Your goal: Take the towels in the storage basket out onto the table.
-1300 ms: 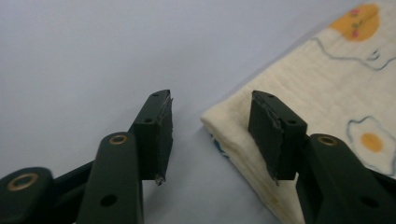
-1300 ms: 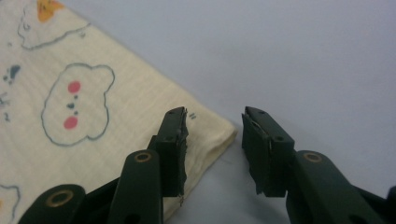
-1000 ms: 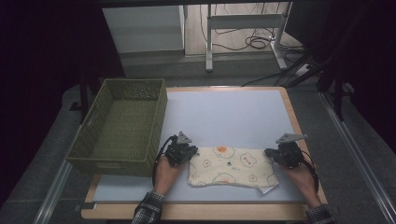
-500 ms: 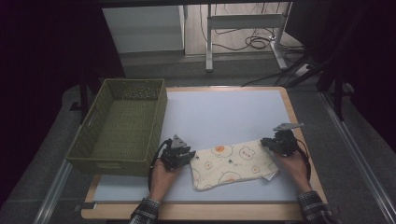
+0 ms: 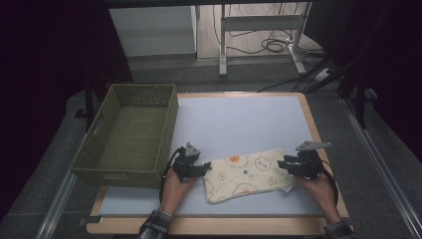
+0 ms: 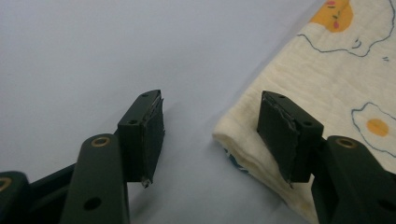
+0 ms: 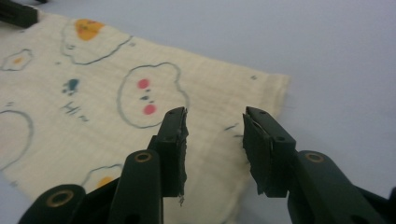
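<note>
Wicker fills the left side of the table: an olive-green woven basket (image 5: 127, 134) sits on the pale blue mat (image 5: 239, 119), its near corner close to the person's left hand (image 5: 174, 186). That hand holds the left gripper (image 5: 201, 168) just off the left end of a folded cream cloth (image 5: 246, 174) printed with little clouds and fried eggs, which lies flat on the near half of the mat, slightly slanted.

From above the jaws are too small to judge. The left gripper view settles it: the jaws stand well apart, having just been opening, with bare mat between them and the folded corner of the cloth (image 6: 327, 84) lying just inside the right-hand pad, which overlaps its edge without pinching it. The stacked layers at that corner show there too.

At the cloth's right end the right hand (image 5: 321, 191) holds the right gripper (image 5: 282, 164). In the right gripper view its jaws are parted by a narrower gap, also just opened, hanging above the cloth (image 7: 93, 93) near its corner, gripping nothing. A pink-cheeked cloud face shows there that the high view blurs.
</note>
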`<control>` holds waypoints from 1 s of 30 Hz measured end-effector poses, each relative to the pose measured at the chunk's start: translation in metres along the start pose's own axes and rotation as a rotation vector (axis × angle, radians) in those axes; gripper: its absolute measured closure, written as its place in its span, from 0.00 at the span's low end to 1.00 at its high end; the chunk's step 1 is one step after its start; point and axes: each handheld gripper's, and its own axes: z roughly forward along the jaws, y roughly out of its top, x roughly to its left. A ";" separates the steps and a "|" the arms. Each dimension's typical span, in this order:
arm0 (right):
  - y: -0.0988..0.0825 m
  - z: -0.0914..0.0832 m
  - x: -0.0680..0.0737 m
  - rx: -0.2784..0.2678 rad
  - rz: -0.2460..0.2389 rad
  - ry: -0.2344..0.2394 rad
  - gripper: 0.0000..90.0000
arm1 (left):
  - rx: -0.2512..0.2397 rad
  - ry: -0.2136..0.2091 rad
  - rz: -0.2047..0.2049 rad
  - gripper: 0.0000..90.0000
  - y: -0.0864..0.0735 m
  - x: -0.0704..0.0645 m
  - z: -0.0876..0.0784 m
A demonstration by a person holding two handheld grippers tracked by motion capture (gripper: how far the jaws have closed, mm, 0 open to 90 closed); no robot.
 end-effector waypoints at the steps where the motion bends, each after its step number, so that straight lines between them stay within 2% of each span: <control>1: -0.001 -0.001 0.003 -0.002 -0.001 0.007 0.66 | 0.000 -0.001 -0.001 0.46 0.000 0.000 0.000; 4: -0.002 -0.002 0.010 -0.008 0.002 0.030 0.65 | 0.001 -0.003 -0.002 0.45 0.000 0.000 0.000; 5: -0.004 -0.002 0.017 -0.017 -0.006 0.051 0.64 | 0.000 -0.004 -0.005 0.45 0.000 0.000 0.000; 9: -0.007 0.002 0.032 -0.020 -0.029 0.087 0.63 | -0.002 -0.003 -0.002 0.45 0.000 0.000 0.000; 10: -0.007 0.002 0.032 -0.020 -0.029 0.087 0.63 | -0.002 -0.002 -0.002 0.45 0.000 0.000 0.000; 12: -0.007 0.004 0.045 -0.017 -0.061 0.108 0.63 | -0.002 -0.002 -0.001 0.45 0.000 0.000 0.000; 18: -0.003 0.010 0.068 -0.022 -0.108 0.155 0.63 | -0.002 -0.001 0.000 0.45 0.000 0.000 0.000; 23: 0.002 0.020 0.092 0.000 -0.140 0.224 0.66 | -0.001 -0.002 -0.004 0.45 0.000 0.000 0.000; 24: 0.004 0.025 0.102 0.008 -0.152 0.245 0.68 | -0.001 -0.002 -0.004 0.45 0.000 0.000 0.000; 25: 0.004 0.025 0.102 0.008 -0.152 0.245 0.68 | -0.001 -0.002 -0.004 0.45 0.000 0.000 0.000; 30: 0.009 0.041 0.126 0.047 -0.186 0.308 0.73 | -0.002 -0.002 -0.009 0.46 0.000 0.001 0.000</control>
